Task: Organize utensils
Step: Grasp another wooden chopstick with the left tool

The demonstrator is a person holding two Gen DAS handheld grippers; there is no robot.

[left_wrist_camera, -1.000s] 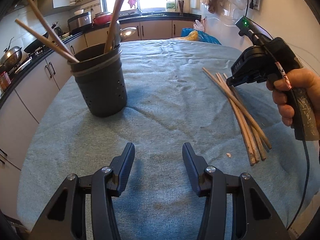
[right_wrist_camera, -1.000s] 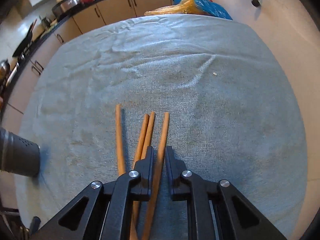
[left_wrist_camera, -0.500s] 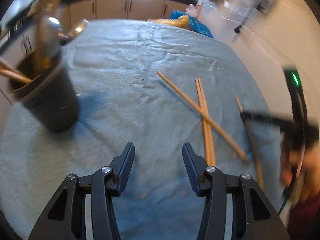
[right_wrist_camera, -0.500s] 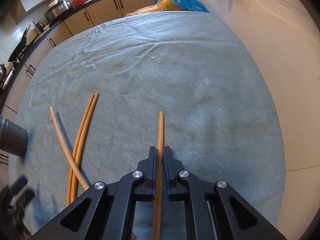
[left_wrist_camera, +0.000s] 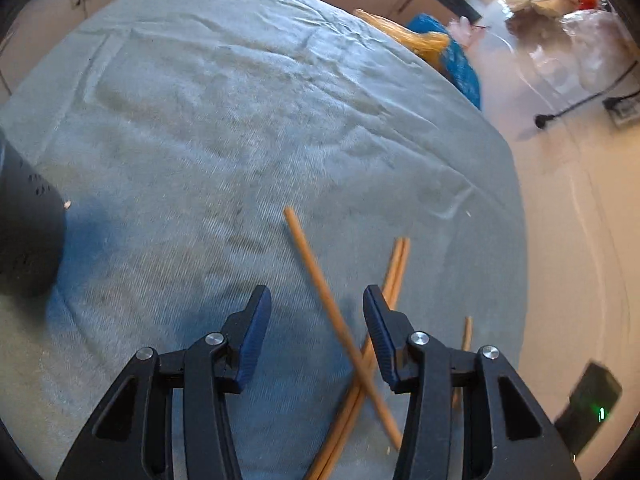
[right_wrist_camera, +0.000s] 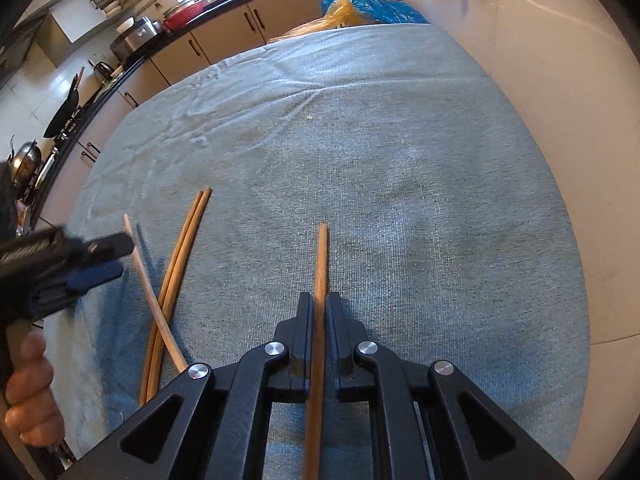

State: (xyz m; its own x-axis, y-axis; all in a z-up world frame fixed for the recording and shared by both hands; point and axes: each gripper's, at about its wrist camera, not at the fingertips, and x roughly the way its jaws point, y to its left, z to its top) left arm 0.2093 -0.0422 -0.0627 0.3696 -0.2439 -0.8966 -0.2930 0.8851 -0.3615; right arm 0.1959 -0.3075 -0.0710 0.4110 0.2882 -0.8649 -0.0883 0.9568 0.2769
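— What's the right gripper (right_wrist_camera: 319,312) got?

— One chopstick (right_wrist_camera: 320,264), pinched between the jaws, which are nearly shut on it. It runs straight along the fingers and sticks out ahead over the blue-grey cloth (right_wrist_camera: 400,168). I'd say it's held lengthwise like that so it can be tipped end-first into the holder.

— And the left gripper (left_wrist_camera: 316,320)?

— Jaws wide apart, holding nothing. It hangs low over the loose chopsticks, with a single stick (left_wrist_camera: 320,284) lying slantwise in the gap between the fingers. Looks lined up to close on that one, though the picture is a bit smeared.

— What else is lying there?

— A pair (left_wrist_camera: 396,268) side by side, crossed under the slanted stick, so lifting one could drag the others. From the right camera you see the same three on the cloth, to the left of the held one.

— Where do they go?

— The dark perforated holder (left_wrist_camera: 24,232) stands at the left edge of the left view, well apart from the sticks. Beyond the table, kitchen cabinets (right_wrist_camera: 224,48).
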